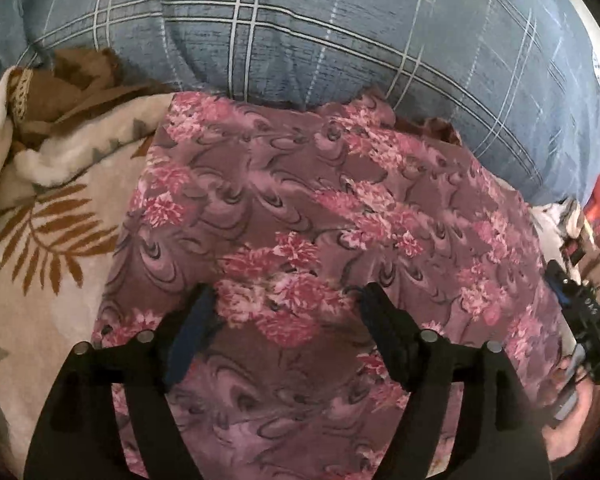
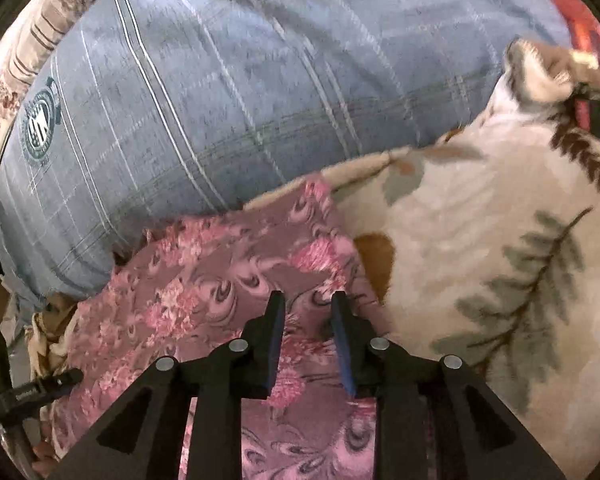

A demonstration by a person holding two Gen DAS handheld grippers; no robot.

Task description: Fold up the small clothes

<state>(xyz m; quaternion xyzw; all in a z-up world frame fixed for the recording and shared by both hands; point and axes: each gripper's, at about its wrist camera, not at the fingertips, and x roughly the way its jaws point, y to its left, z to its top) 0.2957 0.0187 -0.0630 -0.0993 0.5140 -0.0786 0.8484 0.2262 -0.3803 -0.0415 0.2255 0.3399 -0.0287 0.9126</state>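
Two spread grippers, left gripper (image 1: pixel 286 304) and right gripper (image 2: pixel 307 304), over pink-flowered mauve cloth (image 1: pixel 300 208).

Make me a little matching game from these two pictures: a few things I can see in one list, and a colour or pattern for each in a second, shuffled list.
Things:
1. pillow
2. garment
3. blanket
4. left gripper

Descriptions:
A. purple with pink flower clusters
B. cream with brown and grey leaf prints
C. blue with pale crossing stripes
D. black, fingers spread wide apart over the cloth

Pairs: 1-C, 2-A, 3-B, 4-D
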